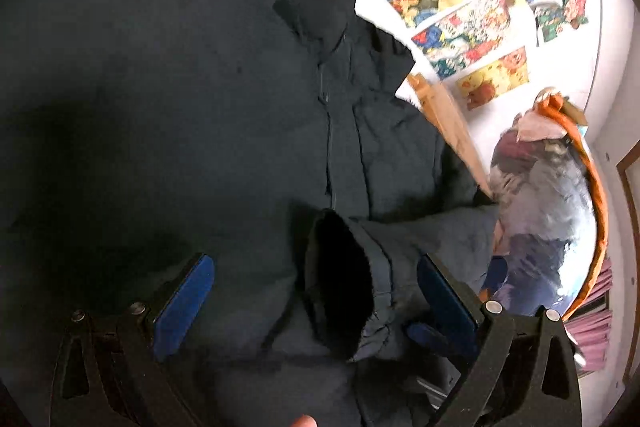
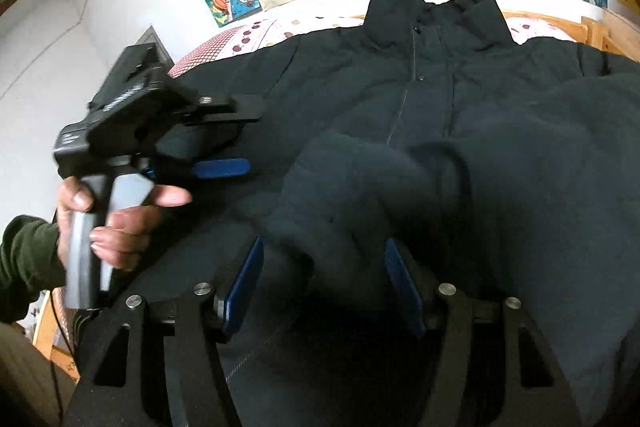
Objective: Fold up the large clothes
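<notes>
Jacket (image 2: pixel 460 115), dark and padded, lies front-up and zipped on the bed (image 2: pixel 256 31), collar toward the postered wall. One sleeve (image 1: pixel 360 267) is folded across the chest, its cuff between the spread jaws of the left gripper (image 1: pixel 316 291). The right gripper (image 2: pixel 324 287) also has its jaws apart, around bunched fabric. A good fold likely needs the cuff laid flat and square before release. Beside the bed, an orange-rimmed basket (image 1: pixel 598 211) holds mixed clothes.
</notes>
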Tool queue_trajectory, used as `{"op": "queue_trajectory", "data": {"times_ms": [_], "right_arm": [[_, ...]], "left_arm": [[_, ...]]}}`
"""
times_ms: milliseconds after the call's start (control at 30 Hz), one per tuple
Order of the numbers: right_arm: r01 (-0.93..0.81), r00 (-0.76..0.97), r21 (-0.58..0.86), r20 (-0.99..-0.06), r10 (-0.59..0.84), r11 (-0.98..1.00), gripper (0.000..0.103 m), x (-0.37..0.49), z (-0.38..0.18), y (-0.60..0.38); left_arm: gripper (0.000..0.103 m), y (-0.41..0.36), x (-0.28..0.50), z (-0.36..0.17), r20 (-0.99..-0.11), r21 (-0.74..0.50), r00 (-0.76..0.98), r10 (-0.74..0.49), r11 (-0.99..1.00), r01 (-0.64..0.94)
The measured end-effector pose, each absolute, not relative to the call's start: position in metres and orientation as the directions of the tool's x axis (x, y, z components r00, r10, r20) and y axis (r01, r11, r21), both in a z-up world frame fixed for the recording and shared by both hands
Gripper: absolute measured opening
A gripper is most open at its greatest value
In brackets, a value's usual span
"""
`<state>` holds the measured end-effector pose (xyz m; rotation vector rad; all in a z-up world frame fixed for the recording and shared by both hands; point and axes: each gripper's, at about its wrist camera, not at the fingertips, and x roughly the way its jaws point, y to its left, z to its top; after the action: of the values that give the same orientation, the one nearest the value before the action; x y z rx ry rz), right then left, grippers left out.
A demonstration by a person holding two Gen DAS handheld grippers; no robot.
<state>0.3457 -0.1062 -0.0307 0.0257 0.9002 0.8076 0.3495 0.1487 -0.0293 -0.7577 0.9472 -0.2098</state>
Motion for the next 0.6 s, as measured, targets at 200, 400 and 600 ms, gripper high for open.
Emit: {"op": "queue_trajectory", "data": {"times_ms": [200, 400, 600], "right_arm": [[-0.621, 0.35, 0.332, -0.693, 0.63, 0.71, 0.059, 0.338, -0.026, -0.119], [-0.619, 0.349, 0.33, -0.698, 0.626, 0.713, 0.059, 0.332, -0.026, -0.138], [-0.589, 0.379, 0.327, -0.696, 0.61, 0.739, 0.059, 0.334, -0.026, -0.155]], "left_arm": [[0.092, 0.121, 0.372, -0.041, -0.729, -0.569, 0.531, -0.433, 0.814, -0.118], [0.046, 0.106, 0.382, -0.043, -0.703, -0.603, 0.51, -0.496, 0.795, -0.058], [0.006, 0.096, 0.378, -0.028, -0.706, -0.545, 0.549, -0.447, 0.838, -0.02]]}}
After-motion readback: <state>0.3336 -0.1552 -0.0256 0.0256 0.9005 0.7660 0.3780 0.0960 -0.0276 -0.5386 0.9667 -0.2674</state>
